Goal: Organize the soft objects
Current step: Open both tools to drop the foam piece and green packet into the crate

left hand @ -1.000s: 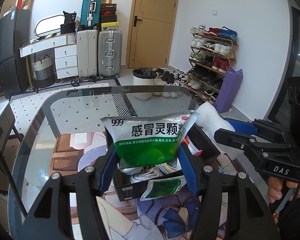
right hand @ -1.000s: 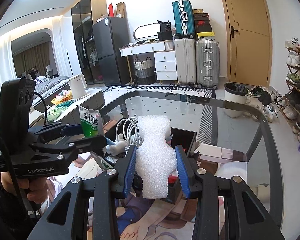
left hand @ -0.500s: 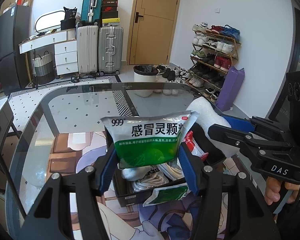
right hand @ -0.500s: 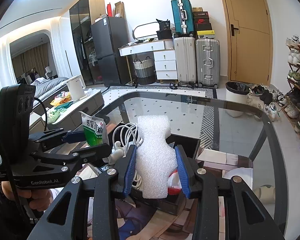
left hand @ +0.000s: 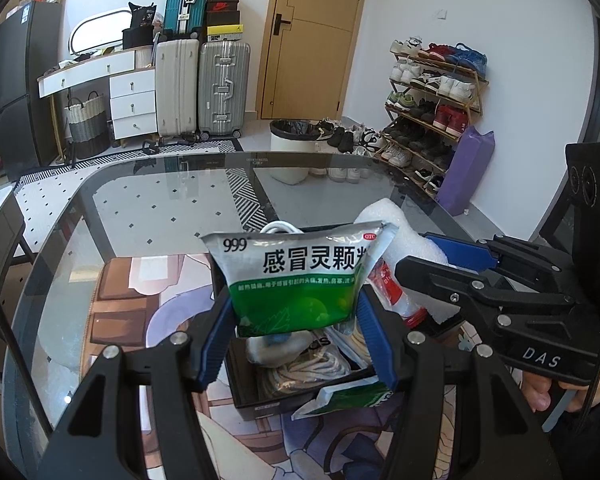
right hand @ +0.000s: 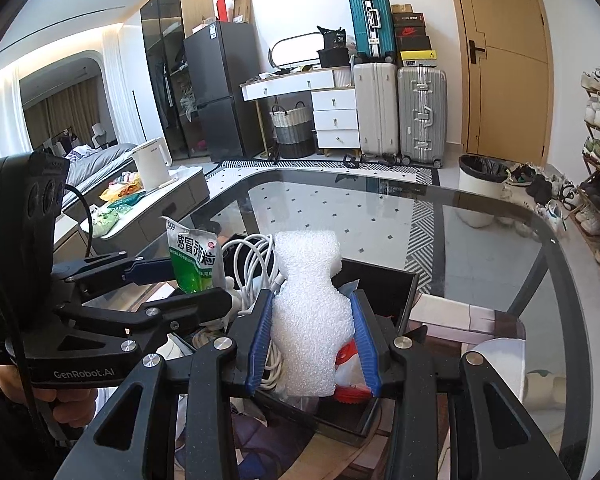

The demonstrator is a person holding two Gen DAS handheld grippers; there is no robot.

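My left gripper (left hand: pixel 296 312) is shut on a green and silver medicine pouch (left hand: pixel 296 276), held upright just above an open black box (left hand: pixel 300 400) on the glass table. In the right wrist view that pouch (right hand: pixel 194 260) shows at the left. My right gripper (right hand: pixel 312 336) is shut on a white foam piece (right hand: pixel 308 316), squeezed at its waist, over the same black box (right hand: pixel 400 292). Inside the box lie a white cable coil (right hand: pixel 256 264), rope, a red-capped packet (left hand: pixel 388 284) and a plush item. A second green pouch (left hand: pixel 348 398) hangs over the box's near edge.
The glass table (left hand: pixel 140 216) has an illustrated mat (left hand: pixel 172 312) under the box. A white object (right hand: pixel 540 392) lies at the table's right side. Suitcases, a drawer unit, a bin and a shoe rack stand beyond the far edge.
Both grippers have come closer over the black box and sunk a little, each keeping its grip; more of the box's contents shows below the pouch.
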